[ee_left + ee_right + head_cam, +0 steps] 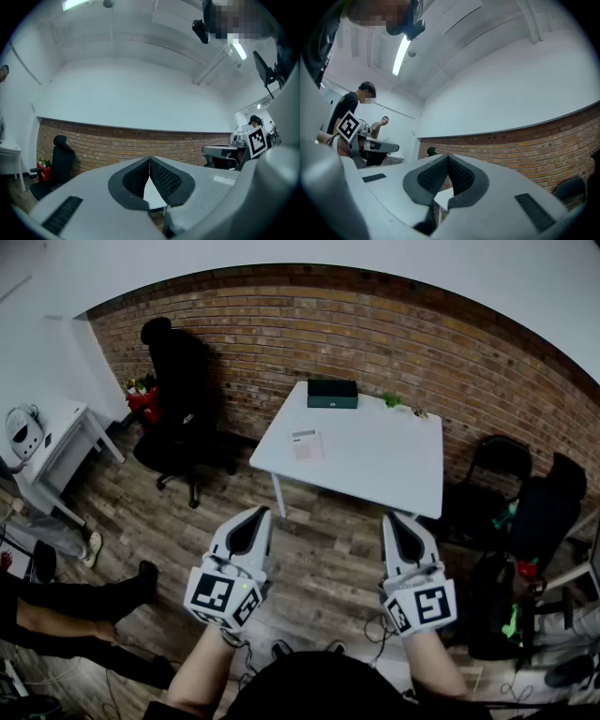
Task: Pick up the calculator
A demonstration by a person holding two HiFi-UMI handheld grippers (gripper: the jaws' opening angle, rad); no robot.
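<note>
We hold our left hand-held gripper [251, 532] and right hand-held gripper [399, 536] side by side, both closed and empty.

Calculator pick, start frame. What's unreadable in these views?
- Head view: the flat pale item on the white table is too small to confirm as the calculator.
- Head view: the green thing beside the dark box is too small to identify.
- Gripper views: the shut jaws of the left gripper and right gripper hide nearly the whole table; only a sliver shows.
</note>
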